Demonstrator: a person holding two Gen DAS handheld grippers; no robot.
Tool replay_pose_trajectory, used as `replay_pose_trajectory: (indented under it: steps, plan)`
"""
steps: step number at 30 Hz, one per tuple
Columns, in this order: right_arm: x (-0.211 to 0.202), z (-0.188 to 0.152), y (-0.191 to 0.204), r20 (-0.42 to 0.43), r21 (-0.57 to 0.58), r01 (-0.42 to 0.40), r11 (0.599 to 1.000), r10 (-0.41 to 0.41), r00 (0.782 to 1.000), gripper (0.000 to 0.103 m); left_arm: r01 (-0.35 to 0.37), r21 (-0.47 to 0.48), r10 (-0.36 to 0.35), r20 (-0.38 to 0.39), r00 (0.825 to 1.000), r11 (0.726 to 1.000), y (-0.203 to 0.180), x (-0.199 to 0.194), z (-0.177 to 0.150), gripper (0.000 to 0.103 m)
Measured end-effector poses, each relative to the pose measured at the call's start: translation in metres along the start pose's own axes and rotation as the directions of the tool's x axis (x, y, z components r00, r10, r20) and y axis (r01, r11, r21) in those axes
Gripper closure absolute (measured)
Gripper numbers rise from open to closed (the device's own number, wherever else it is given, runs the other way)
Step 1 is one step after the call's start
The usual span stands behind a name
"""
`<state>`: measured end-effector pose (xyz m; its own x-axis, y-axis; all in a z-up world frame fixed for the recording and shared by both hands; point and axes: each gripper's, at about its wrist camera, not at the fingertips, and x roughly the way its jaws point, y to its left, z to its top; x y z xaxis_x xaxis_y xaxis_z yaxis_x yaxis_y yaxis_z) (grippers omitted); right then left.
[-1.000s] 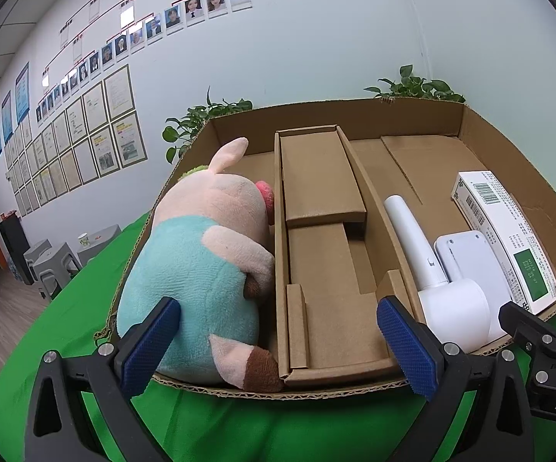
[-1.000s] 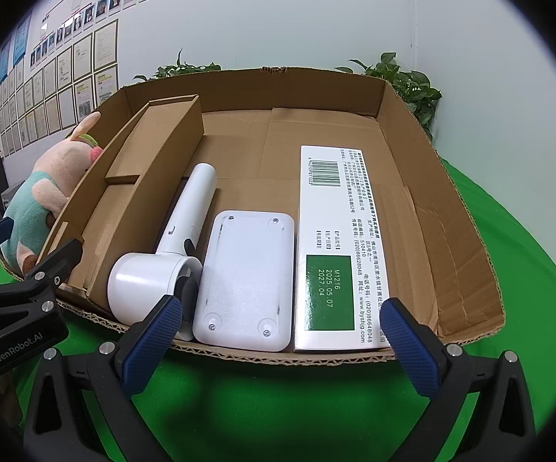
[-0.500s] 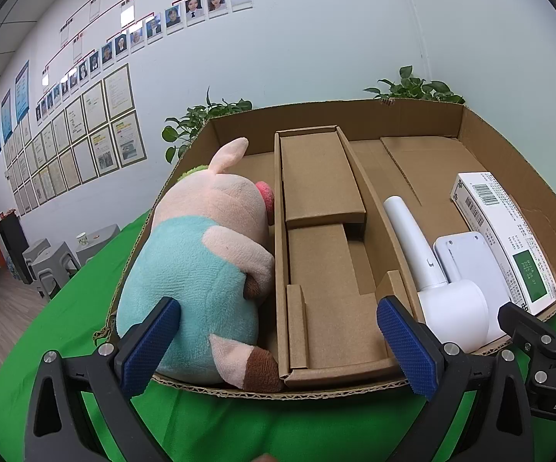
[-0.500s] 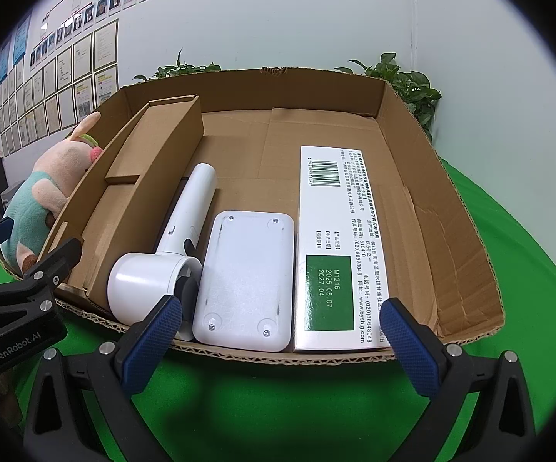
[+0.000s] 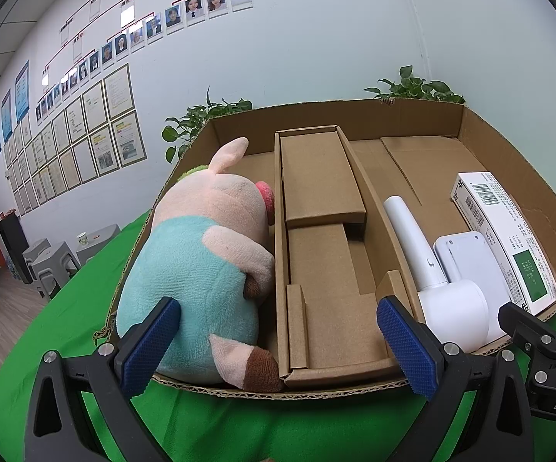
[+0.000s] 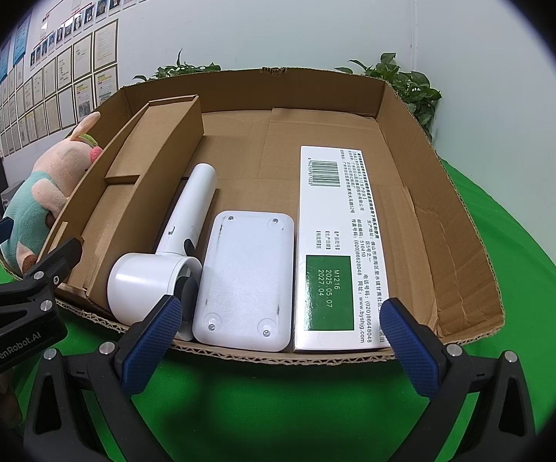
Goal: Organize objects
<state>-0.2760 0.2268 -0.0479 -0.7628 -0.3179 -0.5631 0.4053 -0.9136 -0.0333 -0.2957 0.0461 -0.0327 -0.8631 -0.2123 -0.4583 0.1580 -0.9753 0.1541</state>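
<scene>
A shallow cardboard box (image 5: 331,115) (image 6: 462,231) lies on a green cloth. A plush pig (image 5: 201,261) (image 6: 43,192) fills its left section. A cardboard insert (image 5: 324,254) (image 6: 143,177) divides the middle. On the right lie a white handheld device (image 5: 431,277) (image 6: 174,246), a flat white case (image 5: 474,258) (image 6: 247,277) and a white and green carton (image 5: 508,235) (image 6: 335,238). My left gripper (image 5: 278,346) is open and empty in front of the pig and insert. My right gripper (image 6: 278,346) is open and empty in front of the case and carton.
The box's near edge (image 6: 278,354) stands just beyond both grippers. Potted plants (image 5: 412,88) and a white wall with framed papers (image 5: 97,131) are behind the box. Grey stools (image 5: 58,258) stand at the left. Green cloth (image 6: 528,231) lies right of the box.
</scene>
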Motion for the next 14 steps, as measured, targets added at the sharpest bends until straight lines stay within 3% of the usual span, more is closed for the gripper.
replay_pose_trajectory:
  steps: [14]
  plan:
    - [0.0003,0.0003,-0.0002,0.000,0.000,0.000,1.000,0.000,1.000,0.001,0.002,-0.003,-0.002,0.002,1.000,1.000,-0.0005,0.0006,-0.0003,0.000]
